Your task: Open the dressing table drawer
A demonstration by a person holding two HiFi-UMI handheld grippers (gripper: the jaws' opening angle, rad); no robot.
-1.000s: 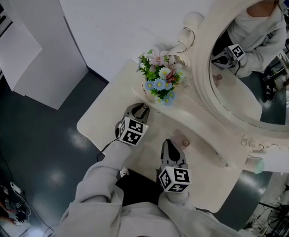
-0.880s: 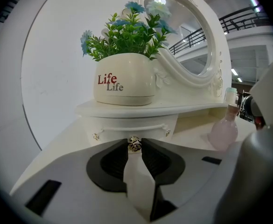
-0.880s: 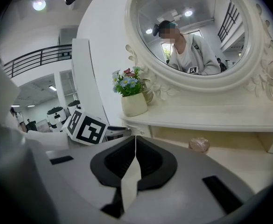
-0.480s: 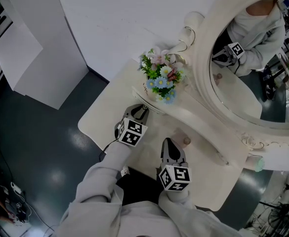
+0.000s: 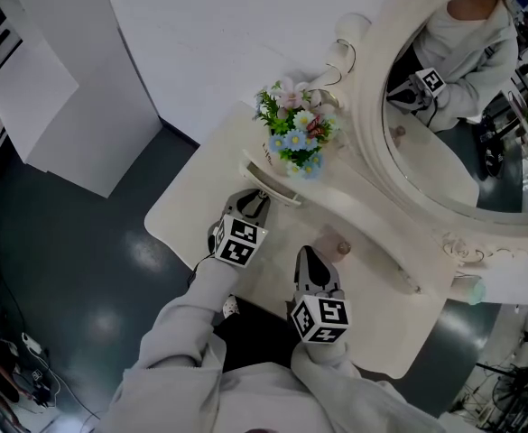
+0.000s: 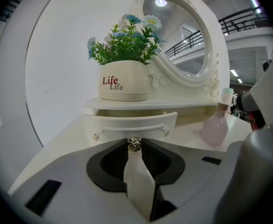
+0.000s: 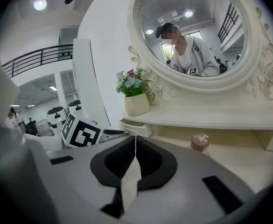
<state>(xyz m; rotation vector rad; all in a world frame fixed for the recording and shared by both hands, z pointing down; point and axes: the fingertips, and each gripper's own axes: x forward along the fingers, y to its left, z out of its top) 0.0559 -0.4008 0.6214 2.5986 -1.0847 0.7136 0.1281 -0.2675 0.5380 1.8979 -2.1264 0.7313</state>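
The left gripper (image 6: 134, 144) has its jaws pinched narrow on the small metal knob (image 6: 134, 143) at the middle of the dressing table drawer (image 6: 131, 123). The drawer sits under the low shelf (image 6: 145, 104), just below the flower pot. It stands out a little from under the shelf, with a dark slot showing behind the top edge of its curved front. What lies inside the drawer cannot be made out from any view. The cream flower pot (image 6: 123, 80) stands on the shelf directly above the drawer, printed with the word "Life" twice. It holds a bunch of green leaves with blue, white and pink blooms. In the left gripper view, a pink bottle (image 6: 215, 125) with a pale cap stands upright on the tabletop (image 6: 66, 134), to the right of the drawer. The right gripper (image 7: 135, 139) has its jaws closed flat together with nothing between them, and it hovers over the table beside the left gripper. In the right gripper view, a small round jar (image 7: 200, 143) with a brownish top sits on the tabletop under the shelf, its contents hidden. The oval mirror (image 7: 192, 36) rises behind the shelf and reflects the person.
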